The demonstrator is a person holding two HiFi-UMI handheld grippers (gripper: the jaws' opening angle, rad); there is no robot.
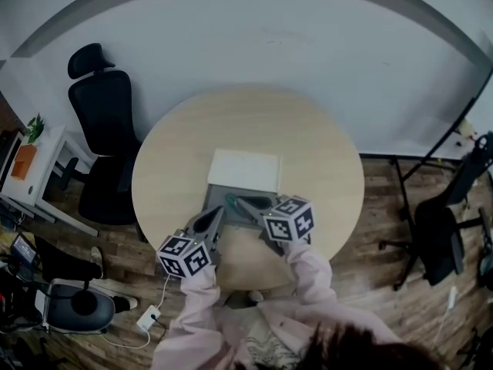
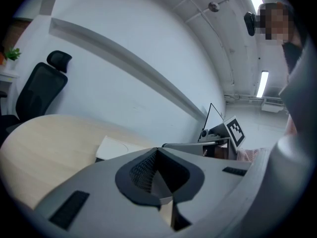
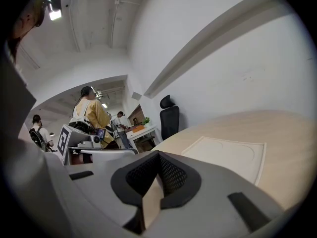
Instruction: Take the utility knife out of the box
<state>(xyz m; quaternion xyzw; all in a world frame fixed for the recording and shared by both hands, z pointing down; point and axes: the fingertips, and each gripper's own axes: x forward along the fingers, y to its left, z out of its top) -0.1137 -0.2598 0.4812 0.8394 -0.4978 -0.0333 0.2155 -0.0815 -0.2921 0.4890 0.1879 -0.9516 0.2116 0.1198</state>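
Pink sleeves (image 1: 192,299) reach toward the grey box (image 1: 222,194).
Jaws of left gripper (image 2: 158,152) and right gripper (image 3: 158,156) are pressed together, nothing between them.

The round surface (image 1: 323,153) is seen in pale beige wood grain, set against a brown plank floor (image 1: 385,299) and a white wall (image 1: 269,29). A lid (image 1: 245,169) is shown in white and a box (image 1: 218,193) in grey. The left tool (image 1: 220,211) and the right tool (image 1: 240,204) are coloured grey with black pads, and each is marked with black-and-white square patterns. Sleeves (image 1: 312,272) are seen in pale pink, and a chair (image 1: 104,122) in black.
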